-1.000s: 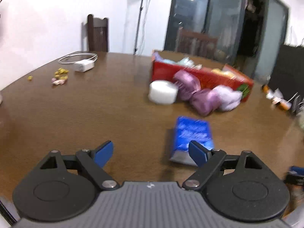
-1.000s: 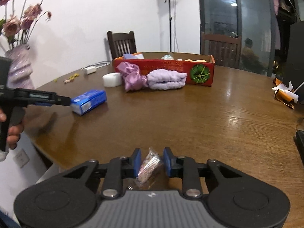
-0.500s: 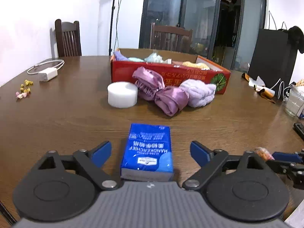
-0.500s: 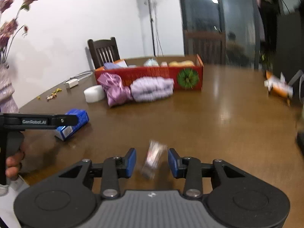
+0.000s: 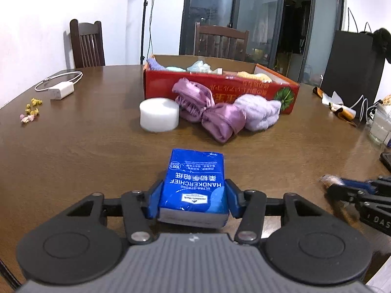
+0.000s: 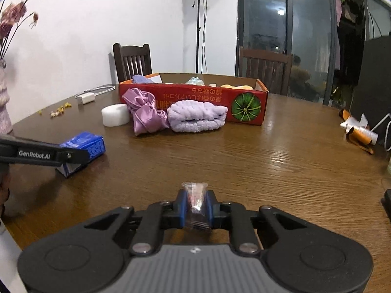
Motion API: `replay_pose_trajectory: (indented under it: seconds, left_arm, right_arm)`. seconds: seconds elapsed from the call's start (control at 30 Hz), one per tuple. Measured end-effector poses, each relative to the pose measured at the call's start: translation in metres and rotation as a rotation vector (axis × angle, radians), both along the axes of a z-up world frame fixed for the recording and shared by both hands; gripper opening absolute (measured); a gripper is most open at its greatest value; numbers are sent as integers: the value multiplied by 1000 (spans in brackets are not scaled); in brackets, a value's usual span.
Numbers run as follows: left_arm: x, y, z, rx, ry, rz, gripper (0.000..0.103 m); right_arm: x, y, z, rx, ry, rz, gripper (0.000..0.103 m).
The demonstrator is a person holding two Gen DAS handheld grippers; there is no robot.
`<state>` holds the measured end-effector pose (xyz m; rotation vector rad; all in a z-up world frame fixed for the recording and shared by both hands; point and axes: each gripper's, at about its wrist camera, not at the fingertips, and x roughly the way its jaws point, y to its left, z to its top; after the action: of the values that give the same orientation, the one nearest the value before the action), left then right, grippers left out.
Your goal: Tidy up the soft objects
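My left gripper is shut on a blue handkerchief tissue pack at the near edge of the wooden table; it also shows in the right wrist view. My right gripper is shut on a small clear wrapped packet, seen at the right of the left wrist view. Beyond lie a white foam cylinder, a pink satin cloth and a lilac towel, in front of a red cardboard box that holds several soft items.
A white charger with cable and small yellow and pink bits lie at the far left. Orange-white wrappers lie at the right. A glass stands at the right edge. Chairs stand behind the table.
My left gripper has closed from wide open onto the tissue pack. My right gripper has closed on the clear packet, which was loose between its fingers half a second ago.
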<state>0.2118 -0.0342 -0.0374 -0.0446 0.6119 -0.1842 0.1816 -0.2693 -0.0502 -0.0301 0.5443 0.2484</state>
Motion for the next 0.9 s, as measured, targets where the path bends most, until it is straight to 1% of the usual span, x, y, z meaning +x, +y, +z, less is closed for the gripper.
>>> replay_pose_trajectory:
  seconds: [0.1,0.2,0.27,0.33,0.43,0.47,0.5,0.53,0.57,0.6,0.67,0.73,0.8,0.83,0.87,0.9]
  left_arm:
    - [9,2,20,-49,-44,-19,53]
    - [34,0,45,-82,-104,-68,53]
    - [62,-2,65,-104,-133,-102,53]
    - [96,-6,83,-113,-165,-128,53]
    - [147,-21,101,-82,-193,-112,53]
    - [169,-25,103,-82,-184,-111,53]
    - [191,-29,104,-93,-152,-103,53]
    - [217,-34,102,-107,-102,-103,53]
    - [240,-39,99,-110,-62,-130,53]
    - [257,-41,96,-115,-31,-136,53]
    - [296,-52,83,-75,47,-127,53]
    - [322,-57,70,-18,72,-87,54]
    - [338,-60,59,-9,105,-52,54]
    - [346,-59,55,-25,128,-33,61]
    - [353,-56,51,-64,144,-17,72]
    - [354,-49,49,-87,145,11,73]
  right_arm:
    - [14,-9,8,77,15,28,16]
    - [37,-17,26,136,-20,54,15]
    - [64,-20,45,157,-54,77,16]
    - [92,-21,65,146,-101,98,16]
    - [147,-20,89,160,-132,117,16]
    - [168,-19,93,160,-128,111,16]
    - [192,-16,94,157,-109,110,16]
    - [212,-13,94,157,-84,108,16]
    - [232,-8,91,145,-58,114,16]
    - [248,-2,87,126,-39,125,16]
    - [272,6,79,106,-14,132,16]
    - [293,13,71,105,8,129,16]
    - [312,18,66,107,23,124,16]
    - [325,19,65,116,30,110,17]
    - [337,19,65,125,37,98,21]
    - [349,19,64,134,42,79,26]
